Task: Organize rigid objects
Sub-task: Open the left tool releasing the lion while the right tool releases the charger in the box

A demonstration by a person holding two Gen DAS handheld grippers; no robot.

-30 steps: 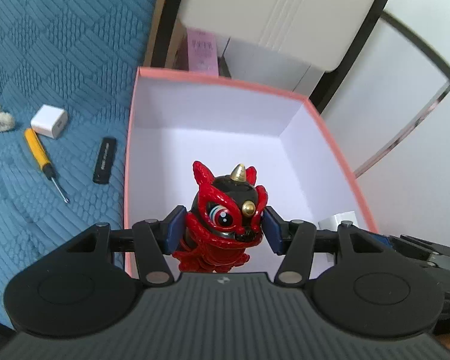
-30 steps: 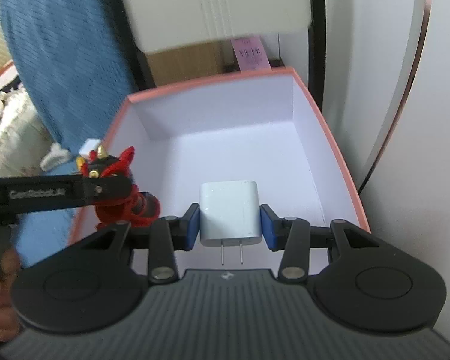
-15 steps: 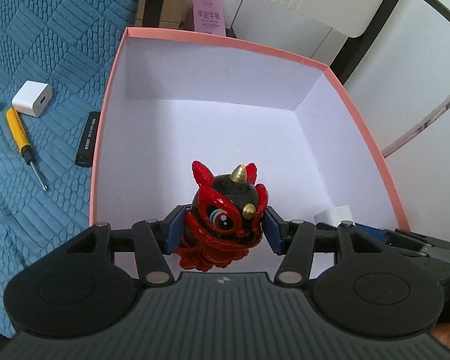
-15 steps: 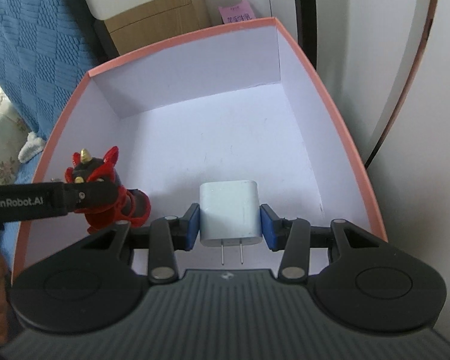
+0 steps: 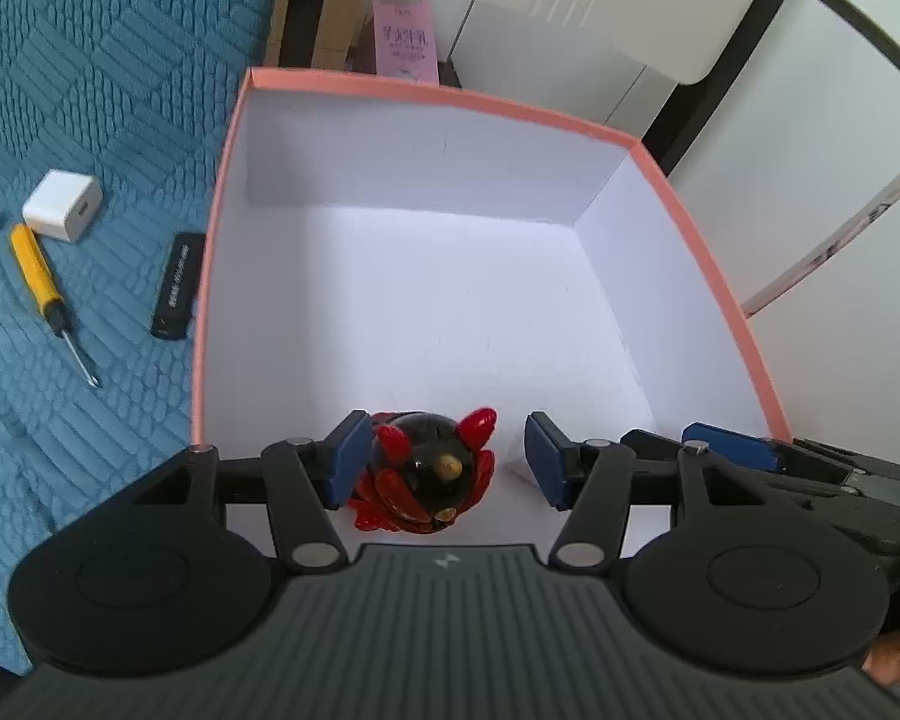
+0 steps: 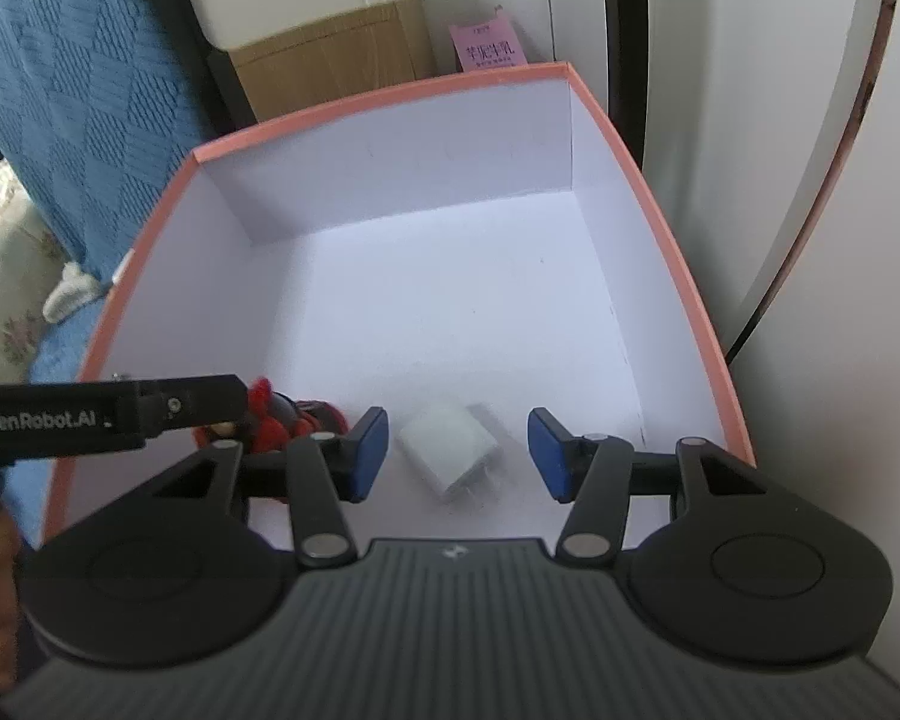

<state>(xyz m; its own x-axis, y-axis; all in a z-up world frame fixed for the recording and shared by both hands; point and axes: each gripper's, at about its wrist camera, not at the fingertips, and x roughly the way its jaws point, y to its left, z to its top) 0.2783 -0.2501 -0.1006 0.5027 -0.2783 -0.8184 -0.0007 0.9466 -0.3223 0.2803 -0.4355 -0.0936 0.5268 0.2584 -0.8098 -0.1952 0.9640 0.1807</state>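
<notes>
Opening right tool (image 6: 457, 455) over white charger (image 6: 450, 450), pink box (image 6: 678, 276)

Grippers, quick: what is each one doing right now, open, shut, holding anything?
Left gripper: open, red lion figurine loose between its pads.
Right gripper: opening, white charger released, lying in the box.

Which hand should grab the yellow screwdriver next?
Probably the left. The screwdriver lies on the blue blanket just left of the box, on the left gripper's side. The right gripper is by the far wall, opening over a charger.
</notes>
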